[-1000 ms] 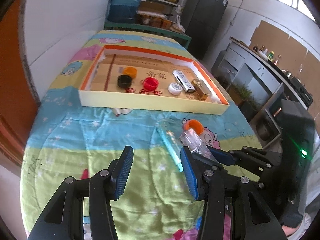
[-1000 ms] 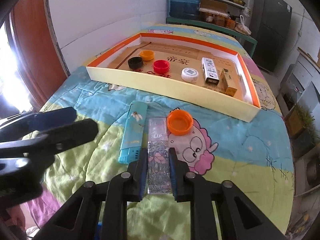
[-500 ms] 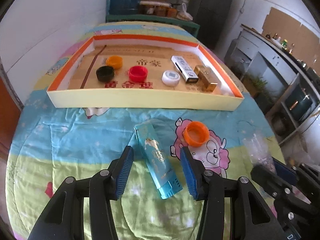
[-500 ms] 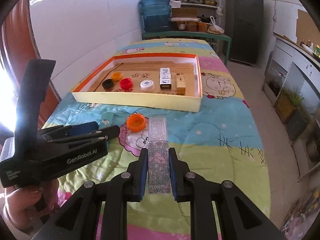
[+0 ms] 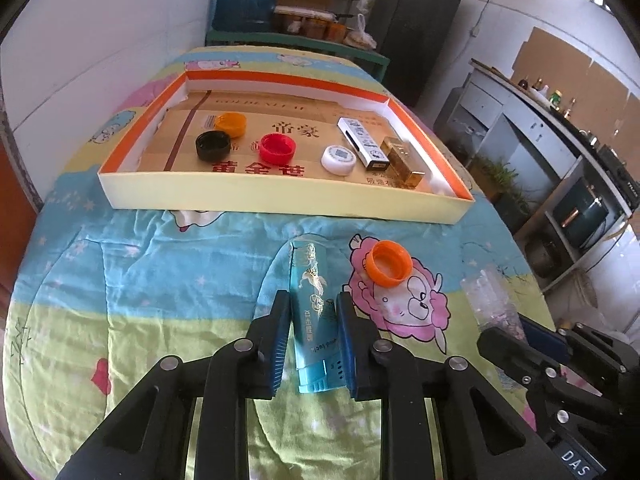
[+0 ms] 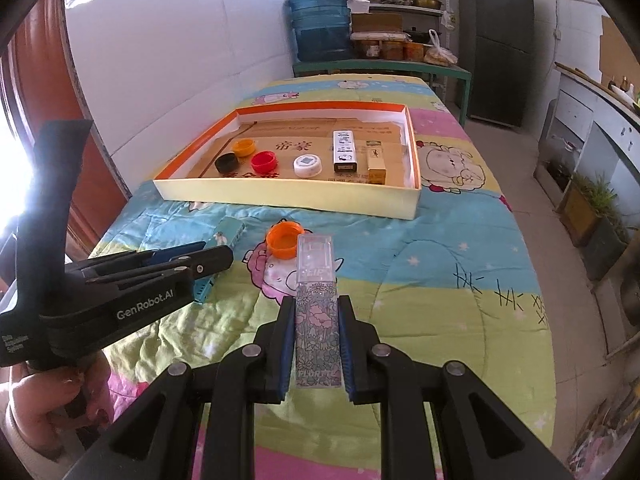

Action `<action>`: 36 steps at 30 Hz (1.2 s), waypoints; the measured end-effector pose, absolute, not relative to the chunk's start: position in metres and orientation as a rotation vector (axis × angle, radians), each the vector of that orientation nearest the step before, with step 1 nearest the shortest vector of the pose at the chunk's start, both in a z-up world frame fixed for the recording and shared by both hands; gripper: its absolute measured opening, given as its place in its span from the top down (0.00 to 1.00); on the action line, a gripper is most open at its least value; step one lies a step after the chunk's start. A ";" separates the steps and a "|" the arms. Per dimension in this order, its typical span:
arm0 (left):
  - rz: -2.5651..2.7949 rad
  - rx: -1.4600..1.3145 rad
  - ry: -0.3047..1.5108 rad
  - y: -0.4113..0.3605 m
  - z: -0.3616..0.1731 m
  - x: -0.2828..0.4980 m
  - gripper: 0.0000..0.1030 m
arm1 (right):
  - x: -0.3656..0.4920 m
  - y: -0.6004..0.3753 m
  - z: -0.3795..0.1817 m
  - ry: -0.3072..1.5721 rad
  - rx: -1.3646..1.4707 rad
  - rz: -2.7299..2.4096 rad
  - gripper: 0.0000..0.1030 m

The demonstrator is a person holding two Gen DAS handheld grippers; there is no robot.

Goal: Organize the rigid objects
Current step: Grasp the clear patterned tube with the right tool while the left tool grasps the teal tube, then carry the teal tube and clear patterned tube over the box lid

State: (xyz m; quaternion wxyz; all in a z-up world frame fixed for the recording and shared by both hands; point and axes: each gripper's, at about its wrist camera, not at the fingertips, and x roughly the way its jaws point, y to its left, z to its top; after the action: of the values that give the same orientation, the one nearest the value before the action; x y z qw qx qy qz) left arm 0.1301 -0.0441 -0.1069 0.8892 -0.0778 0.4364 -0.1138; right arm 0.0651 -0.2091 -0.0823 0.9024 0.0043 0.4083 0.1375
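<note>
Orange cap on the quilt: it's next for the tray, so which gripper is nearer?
Left. The left gripper sits beside the orange cap; the right gripper is farther back.

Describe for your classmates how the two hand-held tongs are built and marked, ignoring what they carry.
Both tongs, left and right, are matte black plastic with angular linkages, silver pivot bolts and ribbed blue pads on the inner faces. From the right camera, the left one's side reads "GenRobot.AI" in white, with an upright black block behind. No cables show.

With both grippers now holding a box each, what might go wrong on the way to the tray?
1. The left gripper grips the teal box near its end, so it may pivot.
2. The clear floral box juts past the right gripper and could clip the tray's front wall.
3. The orange cap lies close ahead.
</note>
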 end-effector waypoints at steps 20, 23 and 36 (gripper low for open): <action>-0.226 -0.160 0.777 -0.017 -0.043 0.123 0.77 | 0.079 -0.190 -0.051 0.778 -0.023 0.315 0.80; -0.215 -0.155 0.759 -0.012 -0.035 0.128 0.77 | 0.086 -0.186 -0.043 0.759 -0.033 0.319 0.80; -0.177 -0.151 0.713 0.013 -0.010 0.173 0.77 | 0.124 -0.175 -0.022 0.723 -0.039 0.338 0.80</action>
State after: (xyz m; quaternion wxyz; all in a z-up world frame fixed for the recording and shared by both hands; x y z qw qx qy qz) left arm 0.1731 0.0131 -0.0097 0.9305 -0.0737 0.3484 -0.0863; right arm 0.1238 -0.1747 -0.0215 0.9212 -0.0188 0.3521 0.1644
